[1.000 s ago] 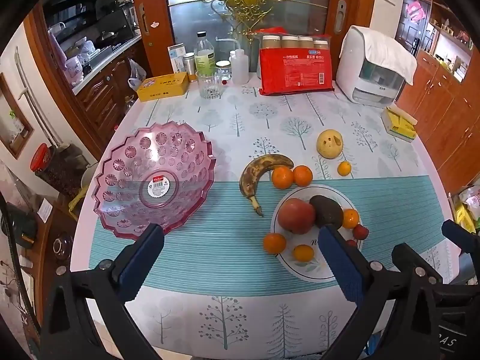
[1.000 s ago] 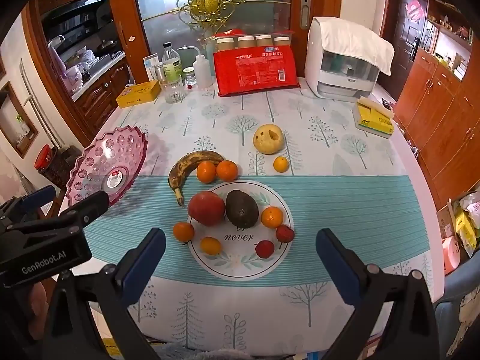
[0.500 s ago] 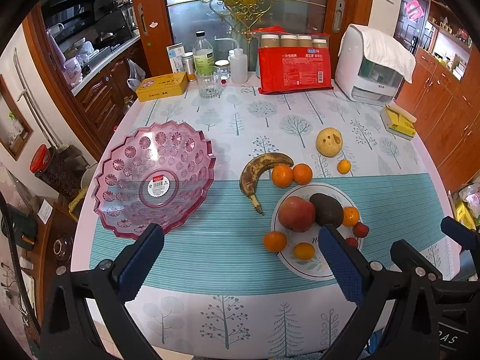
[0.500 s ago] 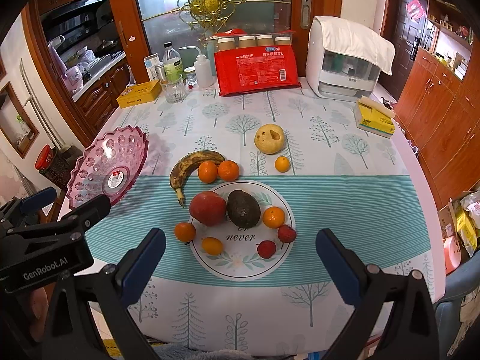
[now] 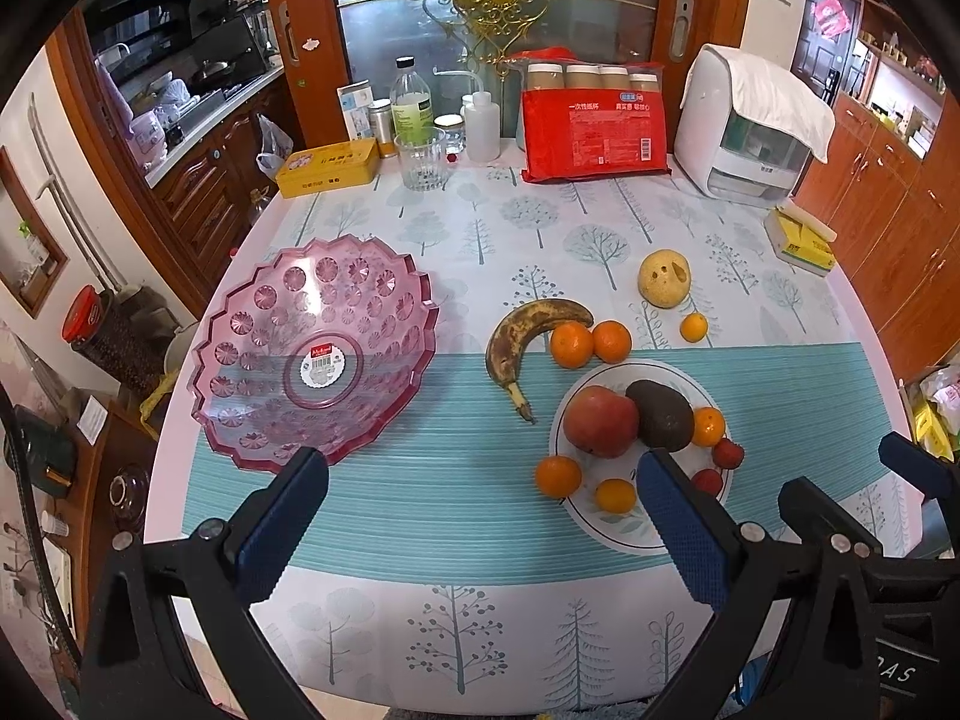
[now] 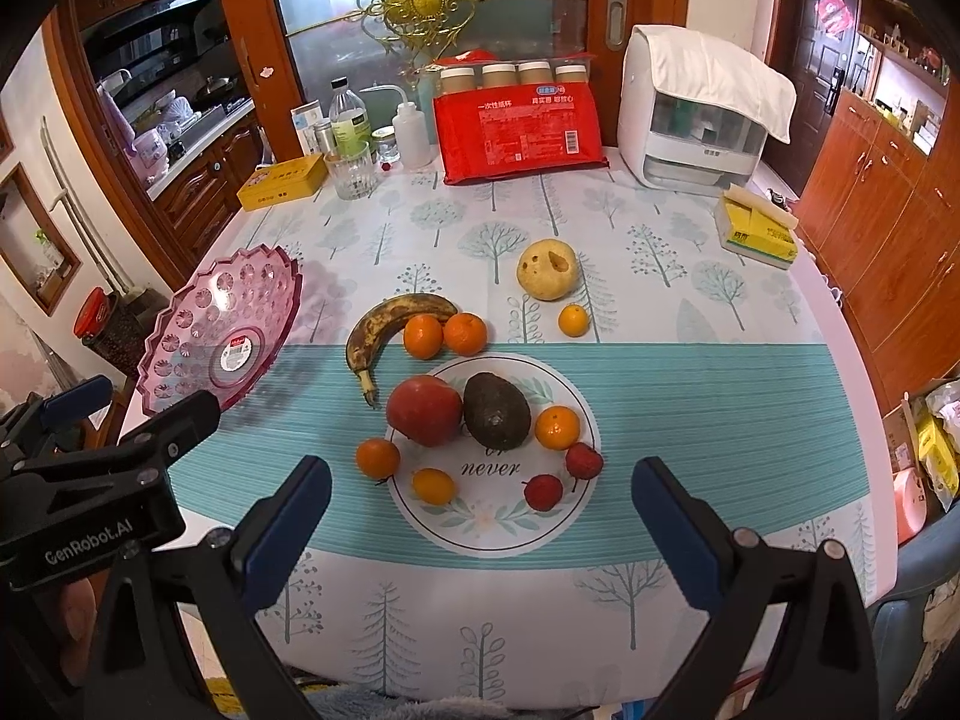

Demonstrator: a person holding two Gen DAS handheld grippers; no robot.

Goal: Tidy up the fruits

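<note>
Both hand-held grippers (image 5: 480,516) (image 6: 480,510) gape wide, empty; scalloped pink plastic bowl (image 5: 312,354), round white plate (image 6: 498,516).

Left tongs' finger (image 5: 678,516) hides plate (image 5: 618,531) part, probably one red fruit (image 5: 707,480).
</note>
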